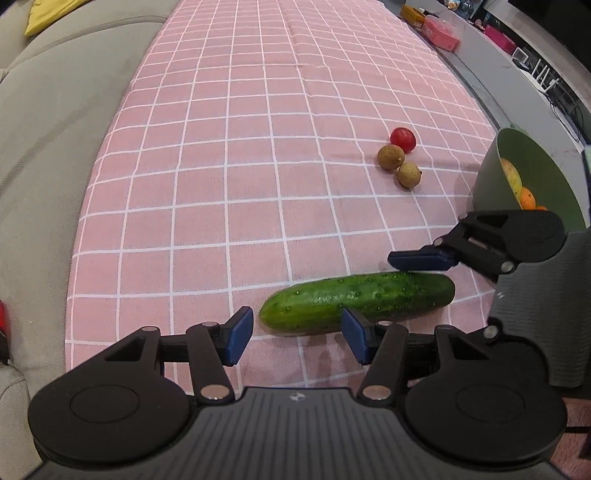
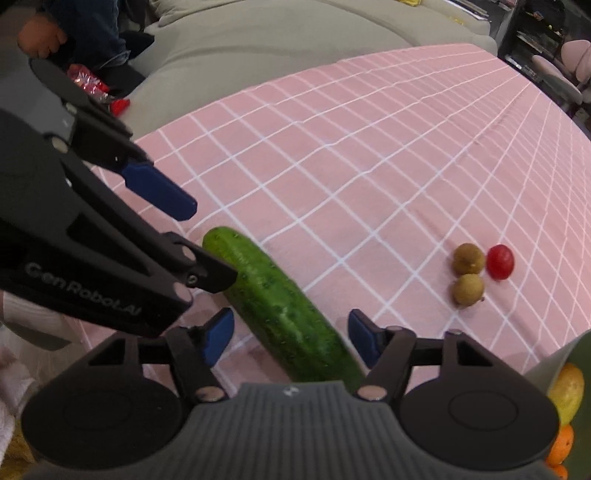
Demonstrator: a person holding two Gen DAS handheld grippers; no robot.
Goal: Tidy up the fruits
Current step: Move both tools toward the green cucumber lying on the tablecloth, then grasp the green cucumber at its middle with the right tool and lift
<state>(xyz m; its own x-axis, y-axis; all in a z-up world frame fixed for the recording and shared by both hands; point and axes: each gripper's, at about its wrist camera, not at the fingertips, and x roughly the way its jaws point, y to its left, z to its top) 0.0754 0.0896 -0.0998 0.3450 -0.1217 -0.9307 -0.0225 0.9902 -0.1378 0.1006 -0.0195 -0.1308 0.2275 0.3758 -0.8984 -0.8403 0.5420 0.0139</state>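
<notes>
A green cucumber [image 1: 358, 301] lies on the pink checked cloth [image 1: 240, 147]. My left gripper [image 1: 297, 338] is open, its fingers just short of the cucumber's left end. My right gripper [image 2: 291, 341] is open and straddles the cucumber [image 2: 284, 314], one finger on each side of it. The right gripper's blue fingertips [image 1: 421, 258] show beside the cucumber's right end in the left wrist view. Two brown longans [image 1: 399, 164] and a red tomato [image 1: 403, 139] lie together farther off. A green bowl [image 1: 491, 177] holds a mango and oranges.
A grey sofa [image 1: 55, 129] runs along the cloth's left side. Pink and orange boxes [image 1: 439, 29] stand on a ledge at the far right. A person's hand and a red packet [image 2: 92, 86] are at the far left in the right wrist view.
</notes>
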